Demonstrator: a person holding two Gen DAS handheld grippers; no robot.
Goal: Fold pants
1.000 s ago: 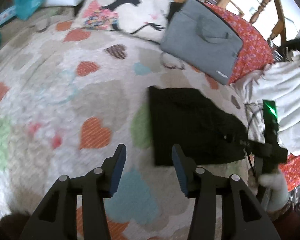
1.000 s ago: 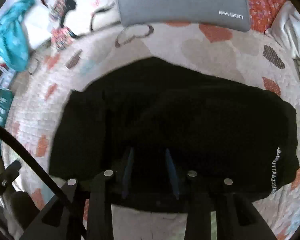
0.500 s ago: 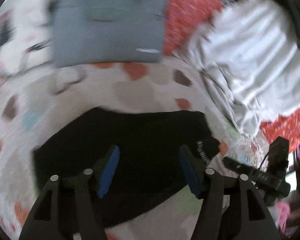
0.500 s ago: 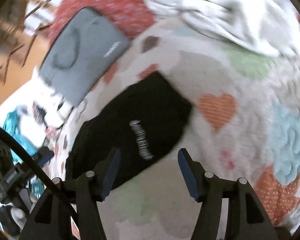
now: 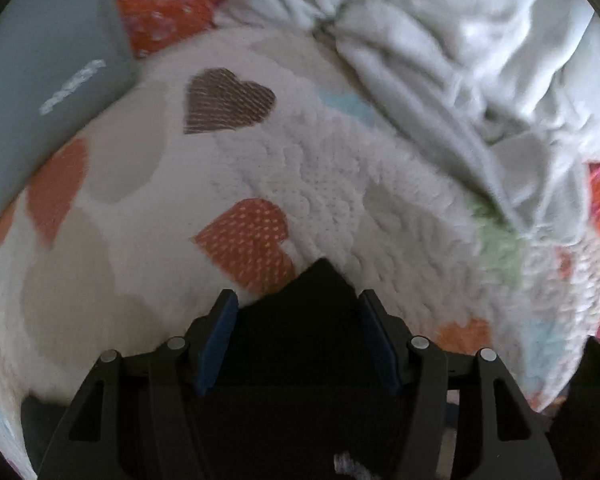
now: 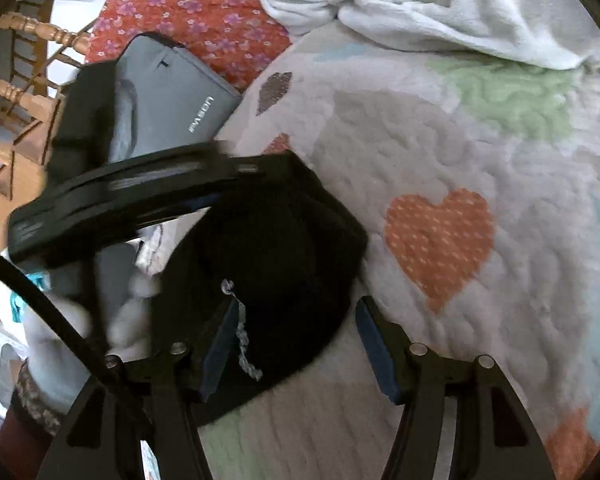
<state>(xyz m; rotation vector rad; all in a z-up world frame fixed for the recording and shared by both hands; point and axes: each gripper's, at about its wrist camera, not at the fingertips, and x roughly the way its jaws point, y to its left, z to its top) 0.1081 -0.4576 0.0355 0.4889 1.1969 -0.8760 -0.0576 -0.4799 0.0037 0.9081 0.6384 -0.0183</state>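
Observation:
The black pants lie folded on the heart-patterned quilt, with white lettering near their edge. My right gripper is open low over that edge. Its left pad is above the cloth and its right pad above bare quilt. My left gripper points steeply down and is open, straddling a pointed corner of the pants without visibly pinching it. In the right wrist view the left tool's black frame crosses above the pants, blurred, with a white-gloved hand below it.
A grey laptop bag lies at the far left on a red floral sheet. A crumpled white blanket covers the far right. Wooden chair rails stand beyond the bed's left edge. A black cable hangs at the lower left.
Both jaws have widened. The right gripper let go of the pants, pulled back and rolled. The left gripper swept across the quilt and dropped over the pants' corner.

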